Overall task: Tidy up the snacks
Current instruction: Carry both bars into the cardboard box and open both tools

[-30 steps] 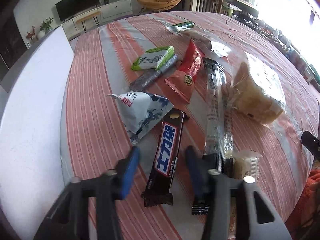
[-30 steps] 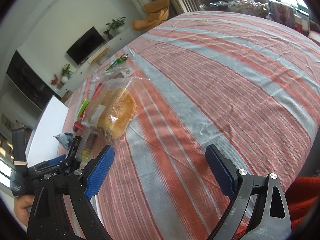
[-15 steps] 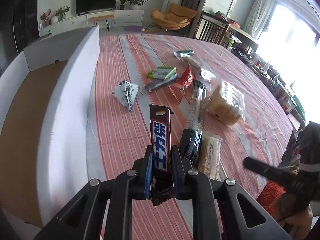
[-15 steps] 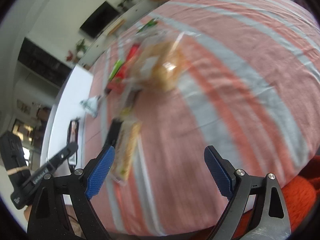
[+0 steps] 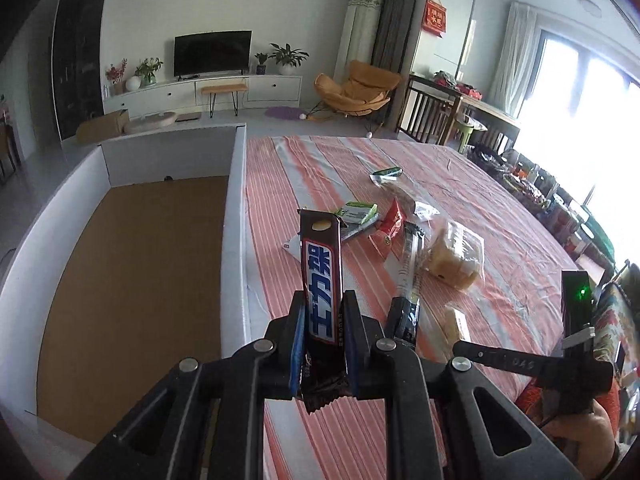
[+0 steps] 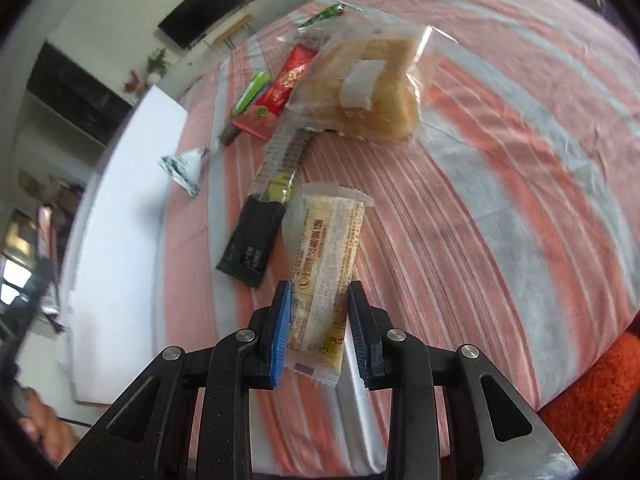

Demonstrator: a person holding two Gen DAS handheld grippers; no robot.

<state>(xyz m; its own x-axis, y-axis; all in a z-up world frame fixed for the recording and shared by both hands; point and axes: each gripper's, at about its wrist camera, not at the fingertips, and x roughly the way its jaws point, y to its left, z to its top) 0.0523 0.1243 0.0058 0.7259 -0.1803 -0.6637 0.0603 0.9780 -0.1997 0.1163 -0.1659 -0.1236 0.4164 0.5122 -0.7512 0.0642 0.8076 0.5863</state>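
My left gripper point(image 5: 322, 332) is shut on a brown chocolate bar point(image 5: 320, 276) and holds it upright above the striped table, next to the white box point(image 5: 234, 208) with a brown floor on the left. My right gripper point(image 6: 320, 320) is shut on a pale yellow snack packet point(image 6: 326, 268), which lies flat on the tablecloth. Ahead of it lie a long black stick pack point(image 6: 272, 196), a bagged bread point(image 6: 368, 84), a red packet point(image 6: 280, 96), a green packet point(image 6: 252, 92) and a white-blue packet point(image 6: 184, 168).
The white box's wall point(image 6: 120, 216) runs along the table's left side. The right gripper's handle point(image 5: 532, 360) shows at the lower right of the left wrist view. An orange-red cloth point(image 6: 592, 408) lies past the table's near edge. Living-room furniture stands far behind.
My left gripper has closed on the chocolate bar and lifted it up beside the box. My right gripper has swung left to the yellow packet and closed on it.
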